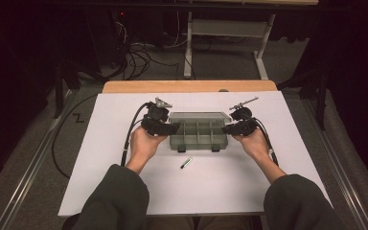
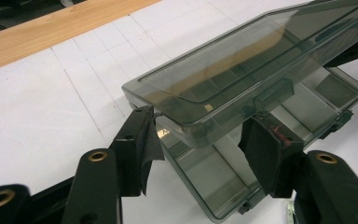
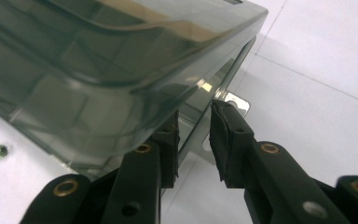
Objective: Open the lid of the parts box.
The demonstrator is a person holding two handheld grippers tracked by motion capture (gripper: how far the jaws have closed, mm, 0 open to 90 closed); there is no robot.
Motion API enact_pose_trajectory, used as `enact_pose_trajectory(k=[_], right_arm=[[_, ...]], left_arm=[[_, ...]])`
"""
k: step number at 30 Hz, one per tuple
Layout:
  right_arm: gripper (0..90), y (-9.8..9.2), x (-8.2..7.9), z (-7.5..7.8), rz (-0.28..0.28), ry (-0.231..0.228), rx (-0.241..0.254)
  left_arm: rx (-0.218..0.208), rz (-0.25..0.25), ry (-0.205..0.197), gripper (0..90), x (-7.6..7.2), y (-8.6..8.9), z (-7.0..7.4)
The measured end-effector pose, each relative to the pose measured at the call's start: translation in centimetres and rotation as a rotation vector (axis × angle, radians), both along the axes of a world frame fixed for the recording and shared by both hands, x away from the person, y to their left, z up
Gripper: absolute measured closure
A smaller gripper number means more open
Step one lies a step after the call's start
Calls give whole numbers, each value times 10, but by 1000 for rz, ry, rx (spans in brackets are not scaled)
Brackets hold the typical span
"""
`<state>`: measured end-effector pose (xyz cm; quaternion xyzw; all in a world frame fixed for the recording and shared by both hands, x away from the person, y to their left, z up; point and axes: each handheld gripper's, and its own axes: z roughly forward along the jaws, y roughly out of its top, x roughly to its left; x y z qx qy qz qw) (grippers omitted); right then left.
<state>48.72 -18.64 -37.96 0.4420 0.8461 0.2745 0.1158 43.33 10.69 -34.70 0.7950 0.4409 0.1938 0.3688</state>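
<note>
Now fingers [image 2: 135, 140] flank the box [image 2: 242, 93] lid's corner.

We're not finding any readable text, labels, brands or nos. anywhere, incl. on the smoky plastic organizer box [image 1: 199, 132], the grippers, the small pen-like item [image 1: 186, 163] or the table [image 1: 124, 182].
</note>
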Motion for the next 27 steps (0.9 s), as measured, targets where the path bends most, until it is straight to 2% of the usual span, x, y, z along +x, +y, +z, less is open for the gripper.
enact_pose_trajectory(k=[4,11,20,27], right_arm=[[737,1,4,-3,-12,15,1],[727,6,9,-3,-17,27,-34],[728,4,10,-3,-15,41,-23],[732,3,10,-3,-20,47,-16]], left_arm=[[1,8,-6,447,2,-1,2],[-4,16,-8,450,6,-2,2],[26,17,-26,461,15,-4,6],[20,26,-29,483,25,-6,5]])
